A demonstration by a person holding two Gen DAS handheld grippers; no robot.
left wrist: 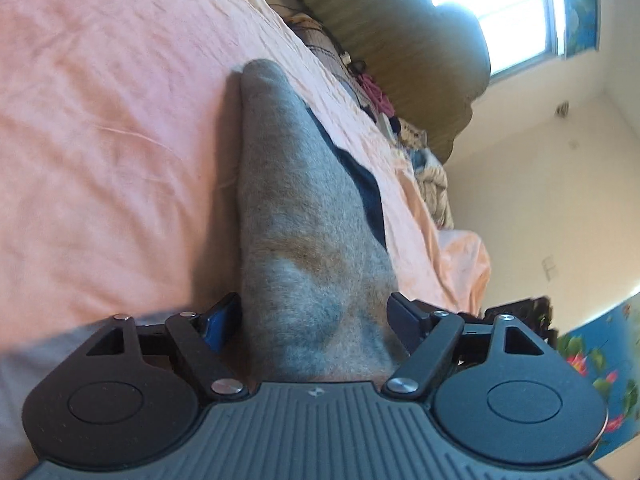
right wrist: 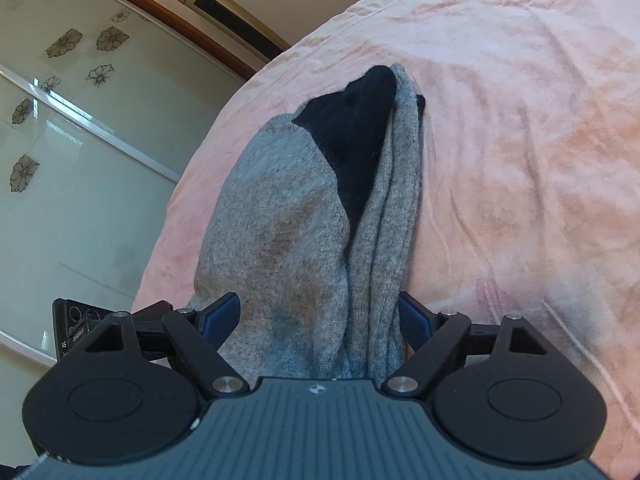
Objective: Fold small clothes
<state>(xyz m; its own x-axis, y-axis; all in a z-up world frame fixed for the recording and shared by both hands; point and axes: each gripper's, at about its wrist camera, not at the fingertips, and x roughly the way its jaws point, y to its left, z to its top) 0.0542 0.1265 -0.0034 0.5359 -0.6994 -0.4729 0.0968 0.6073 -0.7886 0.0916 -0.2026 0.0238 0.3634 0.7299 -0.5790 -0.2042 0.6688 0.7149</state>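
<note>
A grey knitted garment with a dark navy part lies on the pink bedsheet. In the left wrist view the grey cloth (left wrist: 296, 216) stretches away from my left gripper (left wrist: 314, 316), whose two fingers close on its near end; a navy strip (left wrist: 360, 176) shows along its right side. In the right wrist view the same garment (right wrist: 280, 220) hangs bunched from my right gripper (right wrist: 320, 316), gripped between both fingers, with the navy part (right wrist: 356, 136) at the far end. A brownish patch marks the grey cloth in both views.
The pink sheet (left wrist: 100, 120) covers the bed. A green rolled blanket (left wrist: 420, 40) and piled clothes (left wrist: 428, 176) lie along the bed's far edge under a bright window. A sliding wardrobe door with flower prints (right wrist: 60, 120) stands beside the bed.
</note>
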